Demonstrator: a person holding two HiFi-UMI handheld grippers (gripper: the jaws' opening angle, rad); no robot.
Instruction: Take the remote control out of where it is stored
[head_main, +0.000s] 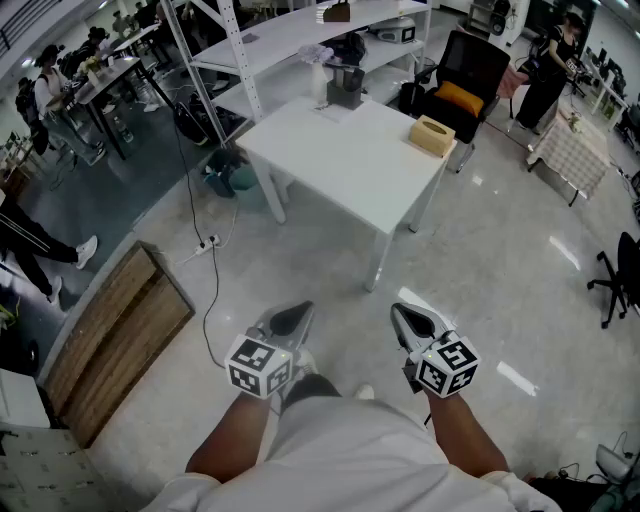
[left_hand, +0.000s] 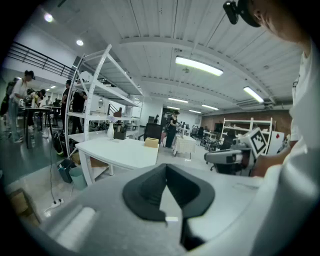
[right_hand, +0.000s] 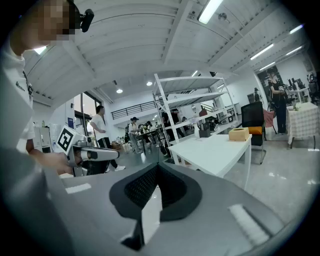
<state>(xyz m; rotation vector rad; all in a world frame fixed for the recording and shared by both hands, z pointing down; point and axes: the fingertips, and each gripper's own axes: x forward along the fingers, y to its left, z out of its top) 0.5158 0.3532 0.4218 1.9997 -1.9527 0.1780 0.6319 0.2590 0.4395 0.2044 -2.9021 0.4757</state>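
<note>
Stance: you stand on the floor well short of the table (head_main: 340, 165), both claws held out side by side ahead of your body, tilted a little downward.
Left claw (head_main: 300, 312): clenched, tips meeting, nothing between them; its own view shows only the table and floor beyond the pads.
Right claw (head_main: 398, 312): clenched likewise, empty, level with the left and apart from it.
Table: white, set cornerwise to you, mostly bare.
Tan box (head_main: 432, 135): on the table near its right edge.
Dark holder (head_main: 345, 88): at the table's far edge, upright, with a white bottle (head_main: 319, 82) just beside it on its left.
Remote control: you are too far off for it to be made out in any view; it is possibly in the dark holder, but I cannot tell.
Shelf rack (head_main: 300, 30): white, behind the table.
Chair (head_main: 465, 70): black with an orange cushion, to the right of the table's far corner.
Floor, left side: a wooden board (head_main: 115, 335) lies flat; a cable runs to a power strip (head_main: 205, 245) near the table leg.
</note>
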